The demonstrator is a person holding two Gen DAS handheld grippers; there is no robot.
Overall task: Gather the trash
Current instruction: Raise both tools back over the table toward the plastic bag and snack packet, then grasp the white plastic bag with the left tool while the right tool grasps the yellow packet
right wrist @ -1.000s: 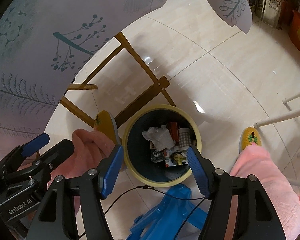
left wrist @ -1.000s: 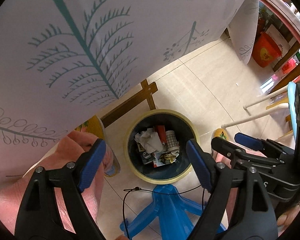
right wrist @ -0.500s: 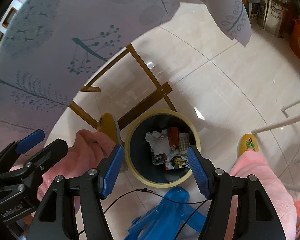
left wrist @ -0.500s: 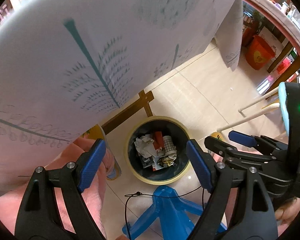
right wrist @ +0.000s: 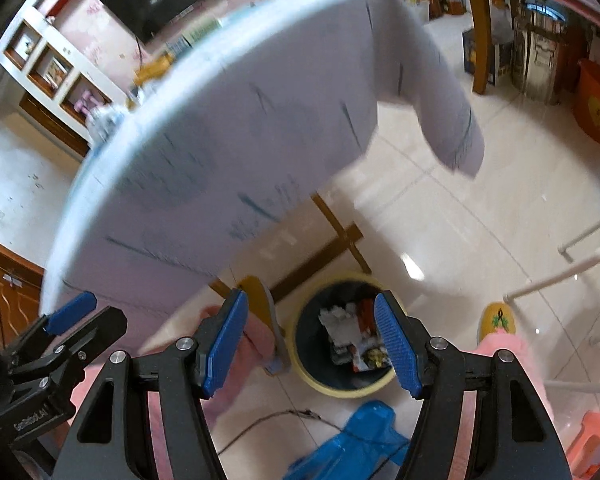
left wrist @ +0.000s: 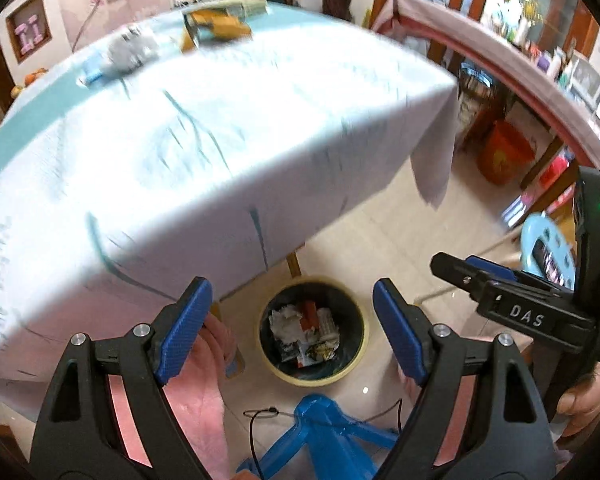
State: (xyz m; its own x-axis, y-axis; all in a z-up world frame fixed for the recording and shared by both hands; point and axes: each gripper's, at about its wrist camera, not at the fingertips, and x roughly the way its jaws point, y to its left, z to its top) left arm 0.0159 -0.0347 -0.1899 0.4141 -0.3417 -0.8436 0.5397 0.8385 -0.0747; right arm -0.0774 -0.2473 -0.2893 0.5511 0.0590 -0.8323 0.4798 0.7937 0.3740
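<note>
Both grippers are spread and carry nothing: between the left gripper's point(left wrist: 292, 334) blue pads and the right gripper's point(right wrist: 310, 344) pads I see only floor and the bin. A second ago both cameras looked almost straight down into the yellow-rimmed trash bin point(left wrist: 314, 338), with the tablecloth hanging as a wall above it. Now I have raised both hands, the bin has shrunk toward the bottom of each view, and the top of the table has come into sight over the cloth's edge. I read that as the drop being finished and the next piece being wanted from the table.

Relative to the bin: crumpled paper and wrappers point(left wrist: 306, 332) lie inside it. The tablecloth point(left wrist: 220, 152) hangs just above and behind it, its corner drooping off to the bin's right. On the tabletop, far beyond the bin, sit a blurred orange-yellow packet point(left wrist: 216, 28) and a grey-white crumpled lump point(left wrist: 130, 50), probably the trash left to fetch, though blur keeps me from naming them. The blue stool point(left wrist: 320, 436) stands on the near side of the bin, a thin black cord across it.

The table edge looks the thing to mind; my grippers must clear the cloth's front fold before reaching in. Open floor lies to the bin's right.
</note>
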